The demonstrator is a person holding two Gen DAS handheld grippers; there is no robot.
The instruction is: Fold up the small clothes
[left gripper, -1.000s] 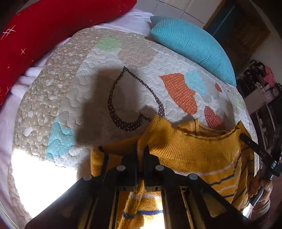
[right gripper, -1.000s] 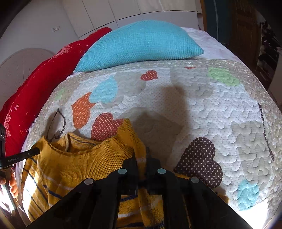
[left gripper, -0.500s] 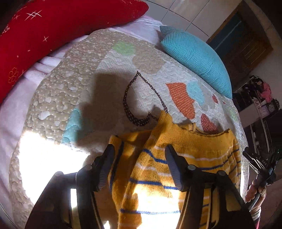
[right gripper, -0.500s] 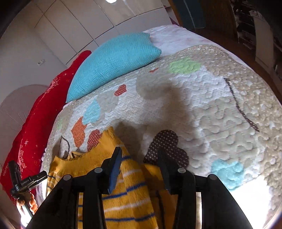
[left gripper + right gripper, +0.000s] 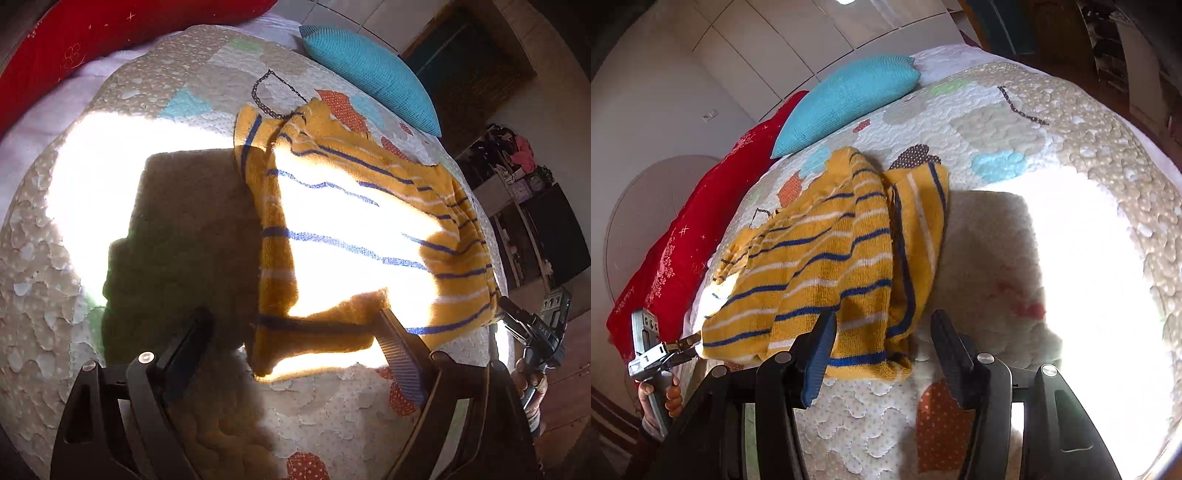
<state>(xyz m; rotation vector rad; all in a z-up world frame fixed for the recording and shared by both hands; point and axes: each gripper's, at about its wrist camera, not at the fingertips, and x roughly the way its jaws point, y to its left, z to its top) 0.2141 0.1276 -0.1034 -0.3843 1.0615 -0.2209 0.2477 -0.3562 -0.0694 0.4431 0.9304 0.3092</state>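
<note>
Through my left wrist camera, the yellow striped sweater [image 5: 354,229] lies spread on the patchwork quilt [image 5: 55,258], half of it blazing in a patch of sunlight, its near hem just beyond my left gripper [image 5: 295,325]. Those jaws are spreading wide, pads clear of the knit, though the right finger's tip [image 5: 388,321] sits at the hem's edge. A turquoise cushion [image 5: 373,70] rests beyond the sweater and a red pillow [image 5: 92,33] to the far left of it; past the sweater's right edge my other tong [image 5: 532,328] shows in a hand [image 5: 532,384]. Through my right wrist camera, the same sweater [image 5: 827,258] lies with one sleeve folded over its body, its lower hem between the fingers of my right gripper [image 5: 882,332]. Its jaws are opening too and press on nothing. The cushion [image 5: 846,99] lies behind the sweater, the red pillow [image 5: 683,251] to its left, and my left tong [image 5: 657,354] sits at the sweater's left corner.
</note>
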